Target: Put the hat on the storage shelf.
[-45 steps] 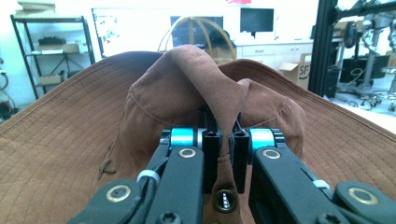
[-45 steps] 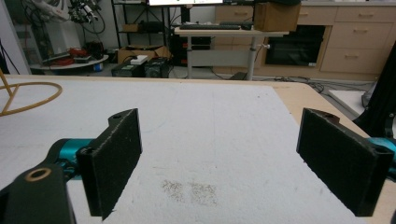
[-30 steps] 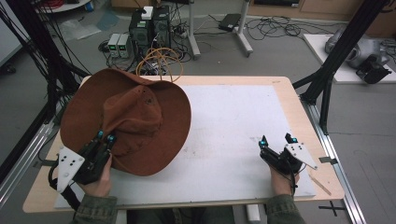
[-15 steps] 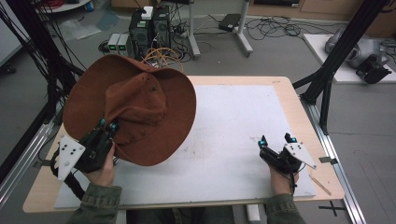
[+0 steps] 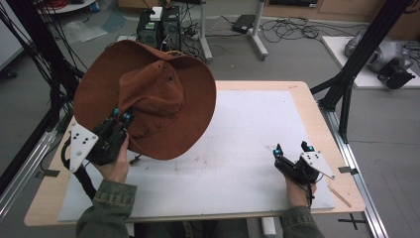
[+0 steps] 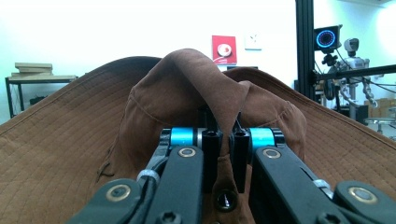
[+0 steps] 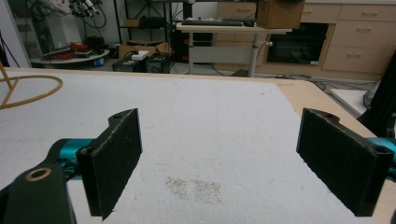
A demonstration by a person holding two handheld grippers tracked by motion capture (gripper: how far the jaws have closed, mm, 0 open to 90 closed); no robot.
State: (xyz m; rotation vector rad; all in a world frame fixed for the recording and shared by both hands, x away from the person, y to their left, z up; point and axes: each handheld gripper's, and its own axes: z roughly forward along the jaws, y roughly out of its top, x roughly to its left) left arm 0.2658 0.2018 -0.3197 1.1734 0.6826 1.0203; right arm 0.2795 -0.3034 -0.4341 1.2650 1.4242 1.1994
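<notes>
High view: left gripper (image 5: 121, 117) clamps brown hat (image 5: 148, 94) crown — right gripper (image 5: 292, 148) jaws spread, empty.

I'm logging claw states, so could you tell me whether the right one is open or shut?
Open: the right claw has its black pads spread wide apart, with bare white table between them.

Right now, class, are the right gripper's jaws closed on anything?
No: the right gripper has its jaws spread wide apart over the bare white foam board.

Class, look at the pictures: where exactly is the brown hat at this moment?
In the high view the brown hat is at the table's left, tilted up off the white mat, its crown pinched by the left gripper.
</notes>
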